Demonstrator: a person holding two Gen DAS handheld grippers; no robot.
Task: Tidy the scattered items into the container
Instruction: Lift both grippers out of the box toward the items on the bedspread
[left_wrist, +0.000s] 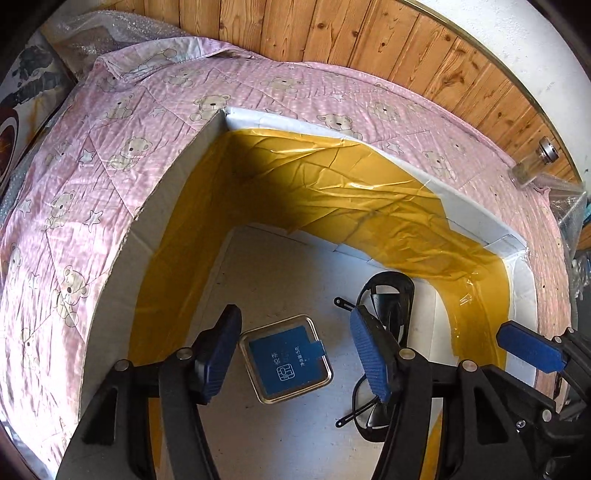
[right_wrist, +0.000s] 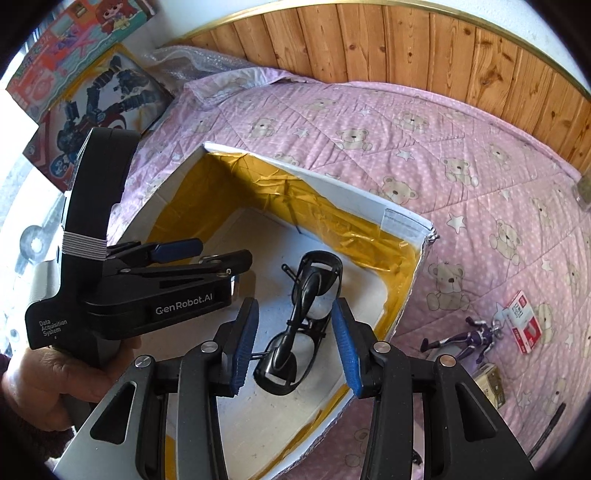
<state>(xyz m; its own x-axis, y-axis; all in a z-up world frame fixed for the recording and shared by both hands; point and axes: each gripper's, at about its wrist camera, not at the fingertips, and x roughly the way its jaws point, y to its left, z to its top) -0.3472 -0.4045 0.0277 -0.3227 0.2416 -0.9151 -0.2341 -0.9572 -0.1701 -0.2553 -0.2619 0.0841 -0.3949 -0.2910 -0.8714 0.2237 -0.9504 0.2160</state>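
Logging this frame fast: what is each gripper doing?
Left gripper: open, holding nothing, above the tin.
Right gripper: open, holding nothing, above the glasses.

wall: knotty wood panelling (right_wrist: 424, 40), brass trim | bed: pink bear-print quilt (right_wrist: 424, 155) | light: bright daylight

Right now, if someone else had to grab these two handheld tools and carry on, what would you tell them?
Left gripper: open, empty, above the small tin in the box.
Right gripper: open, empty, above the glasses in the box.
Done: tin and glasses are in the box.
Left: purple figure, red-and-white packet and a small carton lie on the pink quilt to the box's right; a glass jar stands at the quilt's far edge.
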